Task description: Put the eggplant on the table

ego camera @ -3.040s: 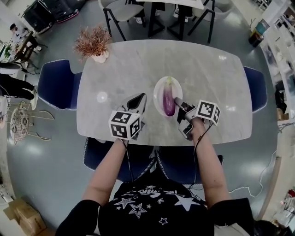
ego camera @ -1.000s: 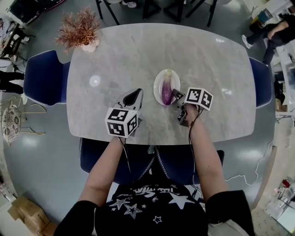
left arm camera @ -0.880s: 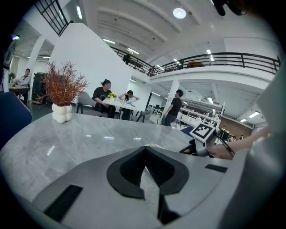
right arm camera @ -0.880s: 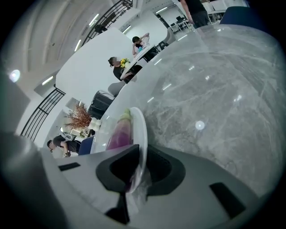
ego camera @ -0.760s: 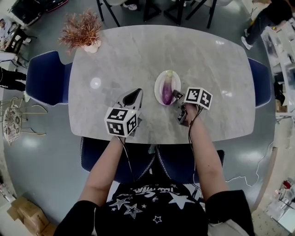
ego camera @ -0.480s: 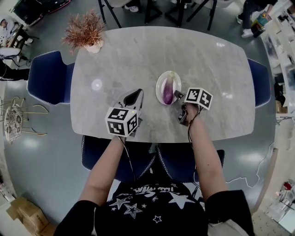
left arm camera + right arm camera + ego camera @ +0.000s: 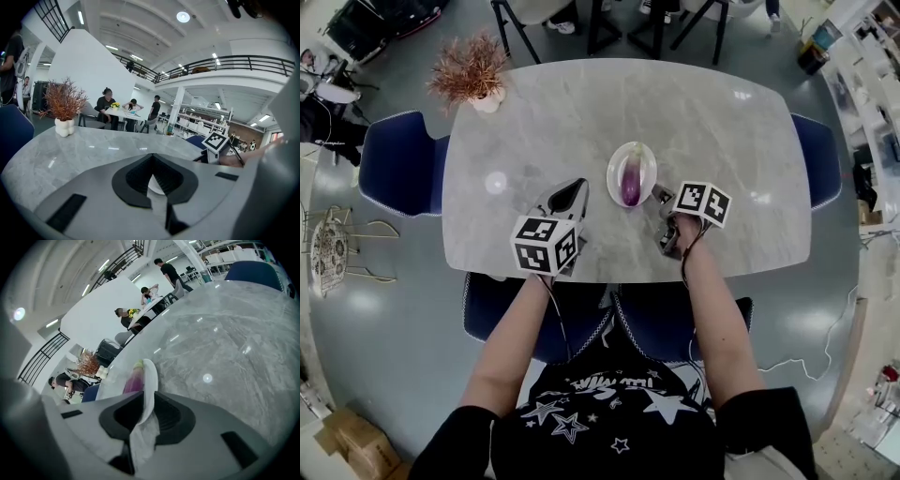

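Note:
A purple eggplant (image 7: pixel 630 180) with a green stem lies on a small white plate (image 7: pixel 643 161) near the middle of the grey marble table (image 7: pixel 581 112). My right gripper (image 7: pixel 658 194) is at the plate's near right rim. In the right gripper view the plate (image 7: pixel 151 373) rim runs into the narrow gap between the jaws, which are shut on it, and the eggplant (image 7: pixel 133 380) lies just beyond. My left gripper (image 7: pixel 575 187) rests left of the plate, shut with nothing in it. In the left gripper view (image 7: pixel 153 164) only a white sliver of plate shows past the jaws.
A potted dried plant (image 7: pixel 471 75) stands at the table's far left corner. Blue chairs sit at the left end (image 7: pixel 398 159), the right end (image 7: pixel 816 159) and under the near edge (image 7: pixel 502 305). People sit at tables far behind.
The plate with the eggplant has shifted slightly toward the far side of the table, with the right gripper staying at its rim. The left gripper has held its place.

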